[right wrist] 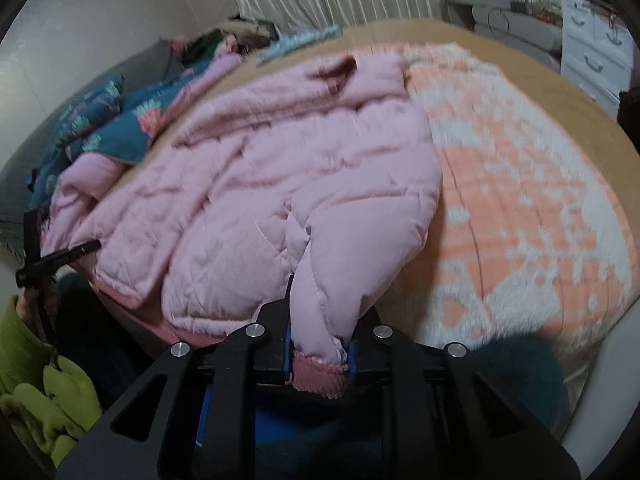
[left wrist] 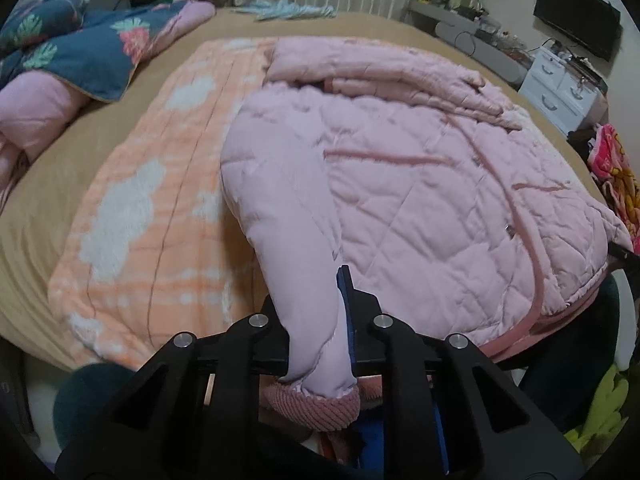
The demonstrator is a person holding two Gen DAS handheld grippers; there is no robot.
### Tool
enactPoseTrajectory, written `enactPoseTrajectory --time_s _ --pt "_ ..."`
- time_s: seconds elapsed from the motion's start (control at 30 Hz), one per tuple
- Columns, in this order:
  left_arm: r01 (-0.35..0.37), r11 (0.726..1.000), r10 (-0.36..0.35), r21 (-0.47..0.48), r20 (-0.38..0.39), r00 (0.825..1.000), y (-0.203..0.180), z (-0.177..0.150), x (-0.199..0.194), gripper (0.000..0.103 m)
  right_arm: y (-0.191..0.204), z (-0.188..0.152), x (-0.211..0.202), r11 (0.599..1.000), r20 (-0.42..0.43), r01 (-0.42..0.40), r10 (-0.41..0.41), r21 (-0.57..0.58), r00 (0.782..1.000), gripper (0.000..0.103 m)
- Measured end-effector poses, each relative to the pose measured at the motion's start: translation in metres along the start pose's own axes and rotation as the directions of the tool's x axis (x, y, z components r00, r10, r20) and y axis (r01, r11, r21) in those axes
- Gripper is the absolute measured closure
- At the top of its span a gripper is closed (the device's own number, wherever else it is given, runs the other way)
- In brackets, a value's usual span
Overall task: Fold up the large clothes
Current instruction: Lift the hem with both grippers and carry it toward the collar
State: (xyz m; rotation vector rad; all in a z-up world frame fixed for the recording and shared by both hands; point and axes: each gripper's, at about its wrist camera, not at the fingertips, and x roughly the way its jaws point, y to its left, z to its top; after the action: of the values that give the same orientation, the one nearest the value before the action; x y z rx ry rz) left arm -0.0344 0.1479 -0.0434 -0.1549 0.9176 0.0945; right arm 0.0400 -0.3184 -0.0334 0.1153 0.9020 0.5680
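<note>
Pink quilted jacket [left wrist: 420, 184] is spread out on the peach-and-white blanket [left wrist: 152, 200] on the bed [left wrist: 36, 200], body lying flat. Each sleeve end is pinched right above its ribbed cuff: left gripper [left wrist: 320, 344] clamped on the left sleeve [left wrist: 296, 240], right gripper [right wrist: 320, 356] clamped on the right sleeve [right wrist: 336, 256]. So this looks like the sleeve-folding step. Next move, I'd guess, is carrying both cuffs up and inward across the chest and laying them flat without dragging the jacket off square.
</note>
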Motion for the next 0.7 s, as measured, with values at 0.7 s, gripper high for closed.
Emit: enactPoseTrajectory --time_s 0.7 --pt "0.044 0.999 -0.046 0.017 0.151 0.987 -0.020 0.070 -0.035 0.095 0.032 0.084 -0.033 0.999 0.230 -0.001 0.012 -0.046 0.973 0.087"
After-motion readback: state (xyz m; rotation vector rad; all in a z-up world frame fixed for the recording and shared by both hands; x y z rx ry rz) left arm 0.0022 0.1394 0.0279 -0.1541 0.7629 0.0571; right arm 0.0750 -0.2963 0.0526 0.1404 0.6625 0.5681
